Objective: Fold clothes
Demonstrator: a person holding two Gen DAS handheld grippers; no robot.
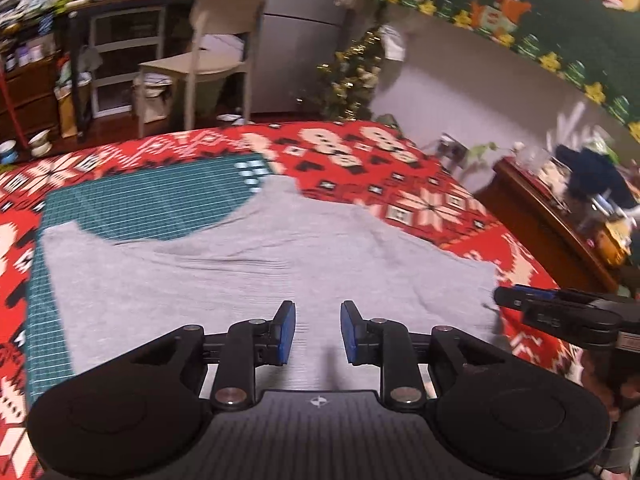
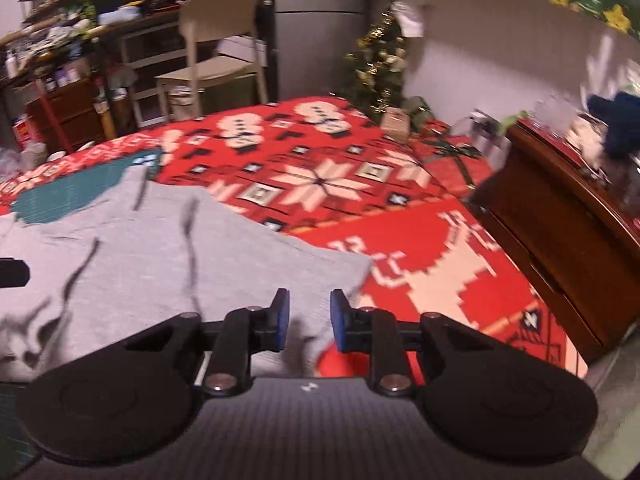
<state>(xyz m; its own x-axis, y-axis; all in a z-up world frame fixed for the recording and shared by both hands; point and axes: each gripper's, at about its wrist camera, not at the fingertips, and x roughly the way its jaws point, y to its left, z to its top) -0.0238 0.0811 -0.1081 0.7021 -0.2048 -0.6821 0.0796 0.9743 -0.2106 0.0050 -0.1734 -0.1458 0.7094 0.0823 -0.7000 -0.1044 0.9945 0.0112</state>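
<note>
A grey garment [image 1: 256, 280] lies spread flat, partly on a green grid mat [image 1: 152, 204] and partly on the red patterned cloth [image 1: 360, 168]. My left gripper [image 1: 318, 322] hovers over the garment's near part, its blue pads apart with nothing between them. In the left wrist view my right gripper [image 1: 500, 295] comes in from the right at the garment's right edge. In the right wrist view that right gripper [image 2: 309, 314] stands open above the garment's [image 2: 180, 264] near right corner, with wrinkled cloth below the gap and not pinched. The left gripper [image 2: 14, 274] shows at the left edge.
A dark wooden cabinet [image 2: 560, 240] with clutter on top stands close on the right. Beyond the table are a beige chair [image 1: 216, 48], a small decorated tree [image 1: 352, 76], a grey fridge [image 1: 304, 20] and crowded shelves [image 1: 36, 60] at the left.
</note>
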